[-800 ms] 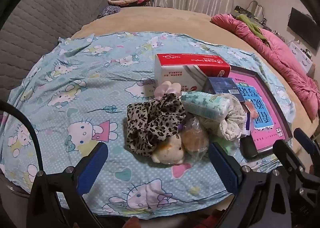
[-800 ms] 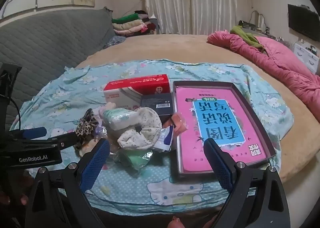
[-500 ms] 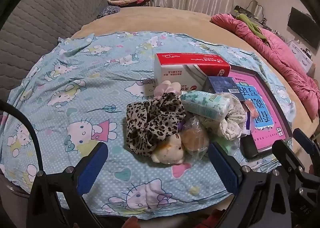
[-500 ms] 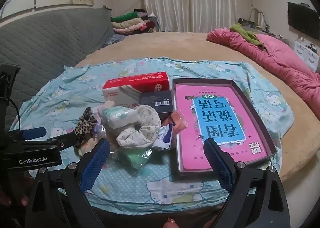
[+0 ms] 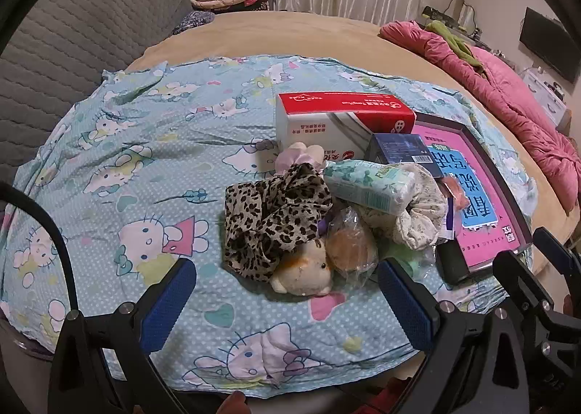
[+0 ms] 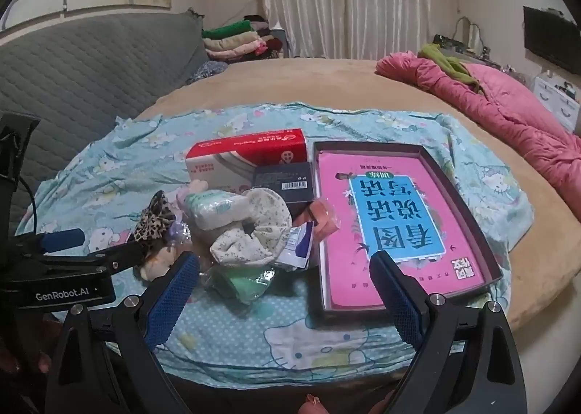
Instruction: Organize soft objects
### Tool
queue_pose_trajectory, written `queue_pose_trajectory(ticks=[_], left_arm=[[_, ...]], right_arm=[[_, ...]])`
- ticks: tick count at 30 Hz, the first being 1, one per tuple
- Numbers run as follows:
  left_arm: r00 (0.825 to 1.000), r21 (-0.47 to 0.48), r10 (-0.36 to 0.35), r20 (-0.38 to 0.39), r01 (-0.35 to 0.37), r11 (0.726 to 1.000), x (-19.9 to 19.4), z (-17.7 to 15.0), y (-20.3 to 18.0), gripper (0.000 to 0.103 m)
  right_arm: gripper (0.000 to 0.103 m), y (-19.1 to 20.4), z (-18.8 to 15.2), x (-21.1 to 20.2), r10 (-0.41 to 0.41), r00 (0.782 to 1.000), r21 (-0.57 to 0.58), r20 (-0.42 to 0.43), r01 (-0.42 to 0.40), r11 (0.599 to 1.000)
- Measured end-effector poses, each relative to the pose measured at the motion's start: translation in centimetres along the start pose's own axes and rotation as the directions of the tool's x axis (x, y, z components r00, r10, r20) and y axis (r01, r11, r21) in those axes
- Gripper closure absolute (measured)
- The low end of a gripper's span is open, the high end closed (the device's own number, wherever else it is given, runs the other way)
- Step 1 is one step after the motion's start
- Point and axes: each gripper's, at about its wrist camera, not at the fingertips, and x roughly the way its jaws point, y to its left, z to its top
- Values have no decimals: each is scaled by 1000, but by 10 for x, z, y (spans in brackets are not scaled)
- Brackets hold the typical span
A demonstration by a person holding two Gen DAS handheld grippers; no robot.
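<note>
**Soft things in a heap on the bed**

A blue cat cloth (image 5: 120, 145) is spread on a big tan bed (image 5: 290, 33). A heap of soft things sits on the cloth. In the heap is a spotted scarf (image 5: 276, 218), and a little plush toy (image 5: 303, 270) lies against its near edge. Right beside the toy is a bun in a clear bag (image 5: 350, 250). A pack of tissues (image 5: 366, 187) rests on top of a flowery cloth (image 6: 254, 229). A green bag (image 6: 243, 281) lies at the near side of the heap.

Behind the heap stands a red and white box (image 5: 337, 123), with a dark box (image 6: 283, 178) next to it. A tray (image 6: 468, 203) with a pink book (image 6: 395, 229) lies to the right.

The left gripper (image 5: 287, 301) hangs above the cloth near the toy. Its jaws are wide apart and hold nothing. The right gripper (image 6: 285, 294) hangs near the green bag and the tray, jaws wide apart too, and empty.
</note>
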Motion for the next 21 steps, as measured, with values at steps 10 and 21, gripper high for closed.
queue_pose_trajectory(ticks=[10, 21], left_arm=[[1000, 11, -4, 8, 4, 1000, -1, -1, -2, 2], [1000, 20, -9, 2, 9, 1000, -1, 0, -4, 2]], right_arm=[[8, 2, 2, 0, 4, 1000, -8, -4, -4, 1000], [8, 2, 2, 0, 0, 1000, -6, -3, 0, 1000]])
